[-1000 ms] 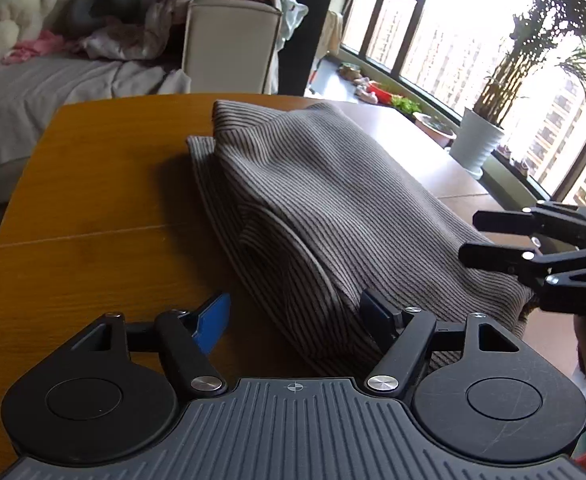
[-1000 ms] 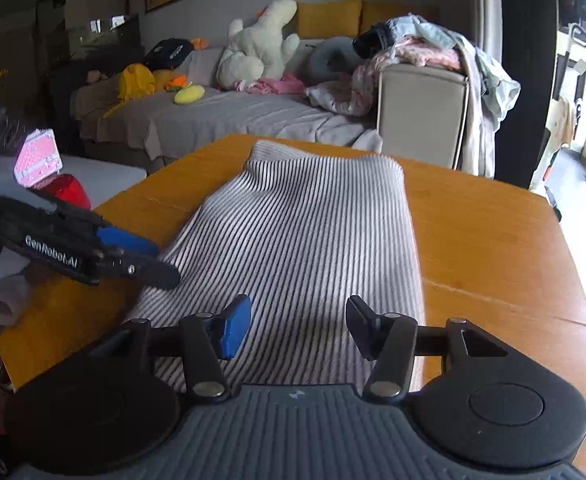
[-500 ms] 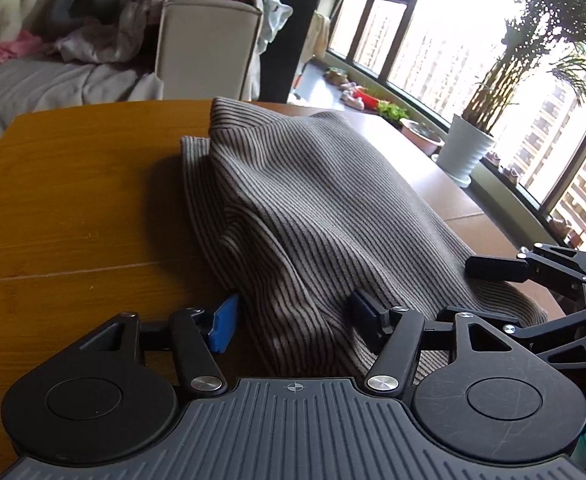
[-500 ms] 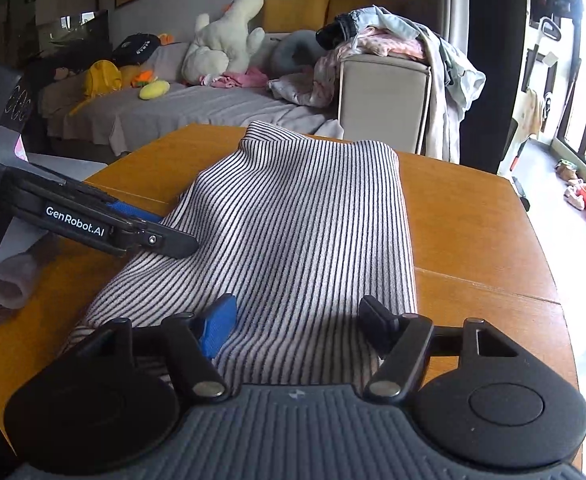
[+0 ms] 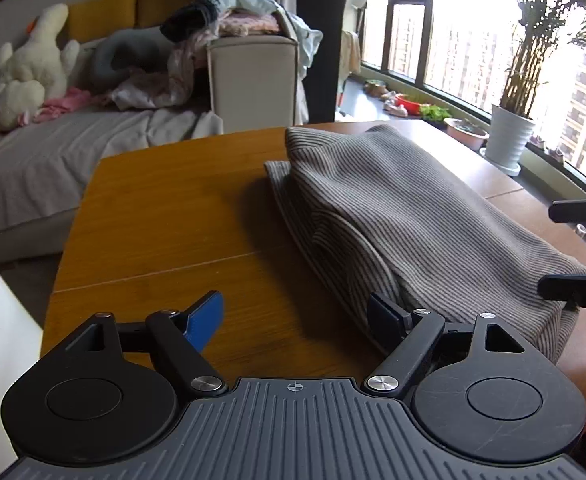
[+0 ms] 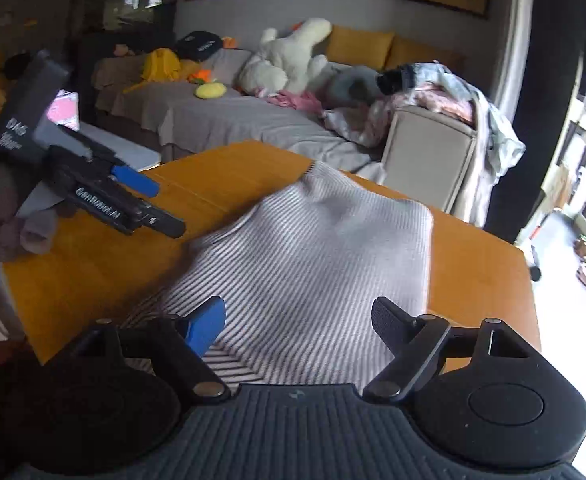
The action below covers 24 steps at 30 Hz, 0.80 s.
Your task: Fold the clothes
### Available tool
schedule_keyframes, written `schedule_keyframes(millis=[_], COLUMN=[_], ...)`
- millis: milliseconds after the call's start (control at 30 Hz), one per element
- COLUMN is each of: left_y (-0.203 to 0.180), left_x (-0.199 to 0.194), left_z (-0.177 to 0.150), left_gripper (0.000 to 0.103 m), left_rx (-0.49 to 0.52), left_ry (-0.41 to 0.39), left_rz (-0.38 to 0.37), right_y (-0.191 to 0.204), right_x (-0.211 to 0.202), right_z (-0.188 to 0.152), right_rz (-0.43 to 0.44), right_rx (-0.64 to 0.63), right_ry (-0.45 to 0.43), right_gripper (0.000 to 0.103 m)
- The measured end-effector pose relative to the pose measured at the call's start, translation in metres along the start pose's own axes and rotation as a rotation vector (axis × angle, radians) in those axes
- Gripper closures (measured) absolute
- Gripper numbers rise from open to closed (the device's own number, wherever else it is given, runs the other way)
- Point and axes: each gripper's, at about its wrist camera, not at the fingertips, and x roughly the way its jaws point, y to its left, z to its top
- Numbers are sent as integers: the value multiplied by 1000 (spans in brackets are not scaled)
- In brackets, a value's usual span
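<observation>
A folded grey striped knit garment (image 5: 405,208) lies on the wooden table (image 5: 165,220); it also shows in the right wrist view (image 6: 317,264). My left gripper (image 5: 297,316) is open over bare table at the garment's near left edge, its right finger touching the fabric. My right gripper (image 6: 299,322) is open, its fingers spread over the garment's near end. The right gripper's fingers (image 5: 577,286) show at the right edge of the left wrist view. The left gripper (image 6: 149,204) shows at the left of the right wrist view, above the table.
A grey sofa (image 6: 233,120) with plush toys (image 6: 289,60) and a heap of clothes (image 5: 229,32) stands behind the table. A potted plant (image 5: 509,144) stands by the windows. Table edges lie close on the near left and right sides.
My left gripper has moved left, off the garment's corner onto bare table. My right gripper has lifted and tilted over the garment's near end. Both stay open.
</observation>
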Motion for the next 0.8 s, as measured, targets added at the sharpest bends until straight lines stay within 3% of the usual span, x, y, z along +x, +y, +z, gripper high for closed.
schedule_keyframes(millis=[133,233,400,467,700,800], left_y=[9,9,2,-1,-20,-36], left_x=[-11,-15,-23,-26,-38,-44], left_z=[-4,-5,-6,-7,-16,-23], left_gripper=[16,13,9,8,7,5], left_rx=[-13,-12,9,17,85,159], left_ry=[8,3,-14,-22,-41,-61], left_rz=[23,25,15,8,-65,-118], right_y=[24,44,63,53,-30,-45], right_x=[3,10,13,14,21,25], right_z=[-10,-14,-16,-14,-6,-8], right_rz=[66,66,63,67,247,283], right_rx=[-137,-250,-322,-231,406,503], right_ry=[39,45,55,69,82,86], right_gripper=[21,20,20,26,38,39])
